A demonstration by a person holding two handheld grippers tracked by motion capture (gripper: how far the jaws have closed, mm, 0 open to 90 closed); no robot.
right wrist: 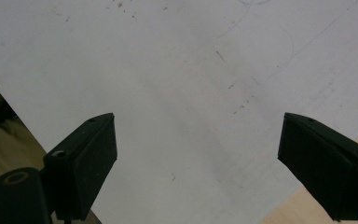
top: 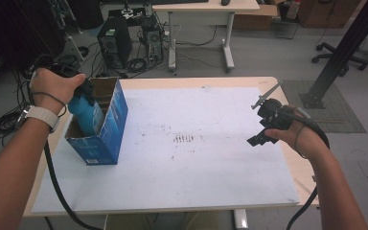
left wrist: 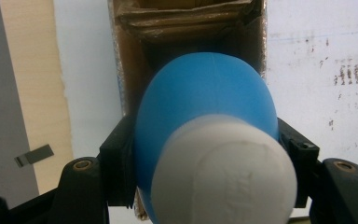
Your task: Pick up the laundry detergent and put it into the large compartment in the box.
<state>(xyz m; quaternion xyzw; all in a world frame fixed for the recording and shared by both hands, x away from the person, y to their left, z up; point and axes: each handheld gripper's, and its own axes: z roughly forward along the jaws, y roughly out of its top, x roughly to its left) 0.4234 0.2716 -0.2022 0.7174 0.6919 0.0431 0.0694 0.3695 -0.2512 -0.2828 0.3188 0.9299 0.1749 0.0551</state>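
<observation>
Currently I am holding my left gripper (left wrist: 205, 154) clamped on a blue bottle (left wrist: 205, 102) with a white cap (left wrist: 223, 172), the two black jaws pressing its sides just below the shoulder. In the left gripper view the cap is crowding the lens, so the bottle's lower body and base are hidden behind it. The bottle is standing partly inside an open blue cardboard box (top: 106, 129) at the left edge of the table; in the high view my left hand (top: 55, 86) is covering the gripper and the bottle's top, and only a strip of blue body (top: 84, 115) is showing against the box's brown inner wall. Whether the base is touching the box floor I cannot tell.

My right gripper (right wrist: 198, 163) is hanging open over the white sheet (top: 196, 158) covering the table (top: 297, 167), jaws well apart and gripping nothing. In the high view my right hand (top: 297, 136) is wrapping that gripper (top: 263, 132), so its jaws are hard to make out there. A cluster of dark marks (top: 183, 139) is lying mid-sheet, too small to read.
</observation>
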